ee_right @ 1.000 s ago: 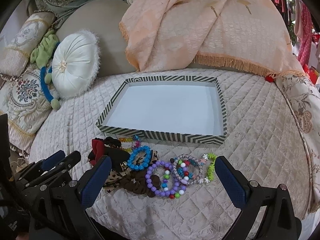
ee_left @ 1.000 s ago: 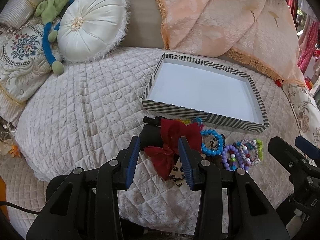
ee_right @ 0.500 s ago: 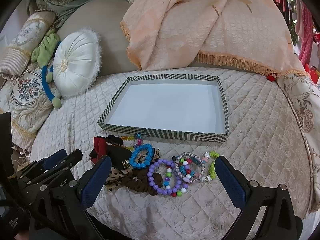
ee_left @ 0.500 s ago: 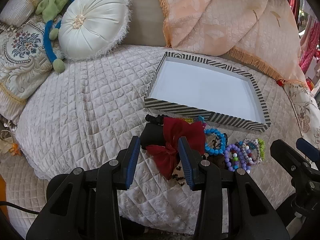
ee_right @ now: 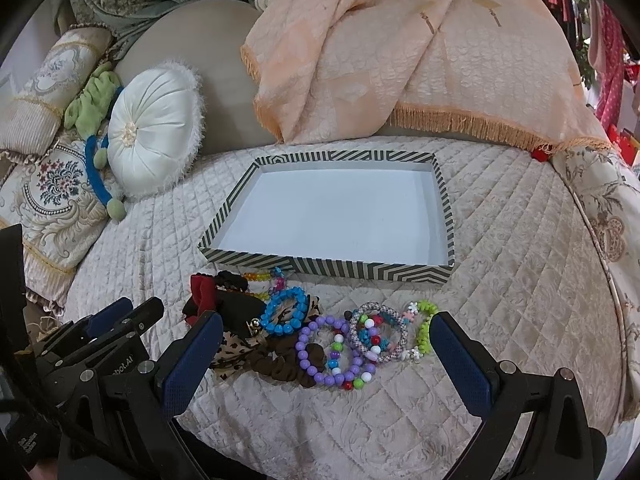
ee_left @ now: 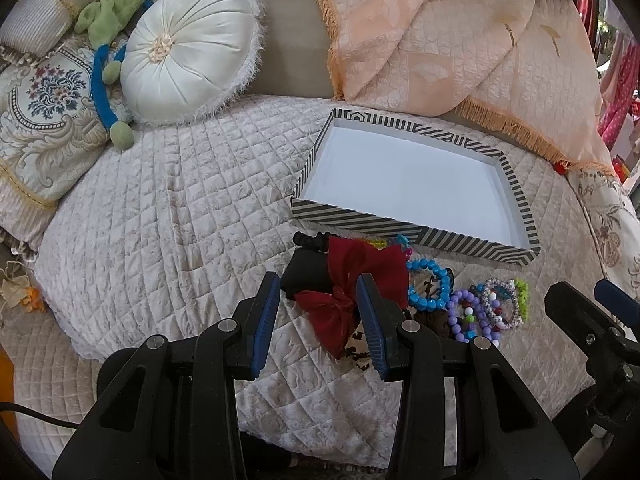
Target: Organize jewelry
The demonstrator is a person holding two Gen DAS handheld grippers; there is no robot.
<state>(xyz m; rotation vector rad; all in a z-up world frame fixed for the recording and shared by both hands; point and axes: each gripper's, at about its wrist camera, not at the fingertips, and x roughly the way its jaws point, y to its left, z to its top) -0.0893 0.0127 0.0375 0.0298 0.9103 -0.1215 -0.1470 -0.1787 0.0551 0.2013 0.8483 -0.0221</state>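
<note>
Striped tray [ee_right: 224, 216], red bow [ee_left: 360, 276], purple bracelet [ee_right: 320, 360].

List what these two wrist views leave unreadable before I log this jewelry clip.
- Leopard-print piece: left wrist view, mostly under the red bow.
- Brown scrunchie: right wrist view, partly under the purple bead bracelet.
- Yellow beads: too small and overlapped to count strands.
- Left claw: whether it touches the bow is unclear.

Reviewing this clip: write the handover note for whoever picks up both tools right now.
Left tool: open, empty, hovering over the dark red fabric bow.
Right tool: open wide, empty, above the purple bead bracelet.
Striped shallow cardboard tray: nothing inside.
Blue bead bracelet, brown scrunchie and the other pieces lie piled on the quilted bedspread in front of the tray.
Done: nothing.
Left: move every piece into the tray.
</note>
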